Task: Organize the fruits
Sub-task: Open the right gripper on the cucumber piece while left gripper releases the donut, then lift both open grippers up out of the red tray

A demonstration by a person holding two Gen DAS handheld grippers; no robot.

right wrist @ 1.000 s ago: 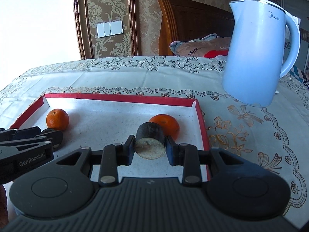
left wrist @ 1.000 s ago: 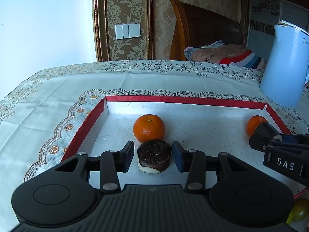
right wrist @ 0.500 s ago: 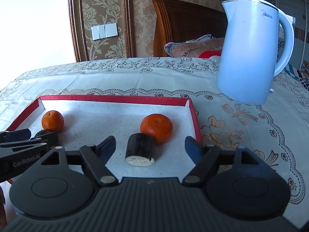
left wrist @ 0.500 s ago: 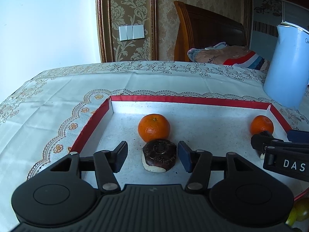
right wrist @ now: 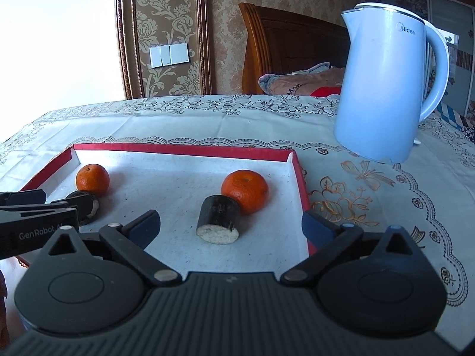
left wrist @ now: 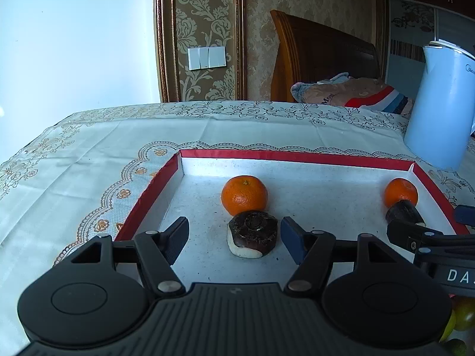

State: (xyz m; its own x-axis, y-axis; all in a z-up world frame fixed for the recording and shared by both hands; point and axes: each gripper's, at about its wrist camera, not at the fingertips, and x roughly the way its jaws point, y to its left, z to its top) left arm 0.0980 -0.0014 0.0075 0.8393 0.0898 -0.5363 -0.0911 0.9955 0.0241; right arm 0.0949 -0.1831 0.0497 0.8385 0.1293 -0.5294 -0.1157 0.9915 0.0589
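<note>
A: My left gripper [left wrist: 234, 234] is standing half open. Its jaws have just been opening, and the flat dark piece with the white underside [left wrist: 252, 234] is lying between them on the tray floor. The pads are not pressing on it; I am seeing a gap on each side.

B: And the right one?

A: My right gripper [right wrist: 231, 227] is standing very wide; its jaws have just been opening too. The short dark cylinder with the pale cut end [right wrist: 219, 219] is lying between the fingers, free, touched by neither of them. So I am holding nothing in either claw.

B: What is the tray holding?

A: The red-edged tray [left wrist: 294, 156] with the white inside is lying on the patterned tablecloth [left wrist: 89, 154]. It is holding four things. On its left side the left orange [left wrist: 244, 195] is sitting just behind the flat dark piece, touching it or nearly so. On its right side the right orange [right wrist: 245, 191] is sitting just behind the cylinder, and they are looking to me as touching. The two pairs are well apart.

B: Anything outside the tray?

A: The pale blue kettle [right wrist: 386, 89] is standing upright on the cloth, beyond the far right corner of the tray. Some greenish fruits [left wrist: 458, 322] are showing at the lower right edge of the left view, but they are mostly hidden.
</note>
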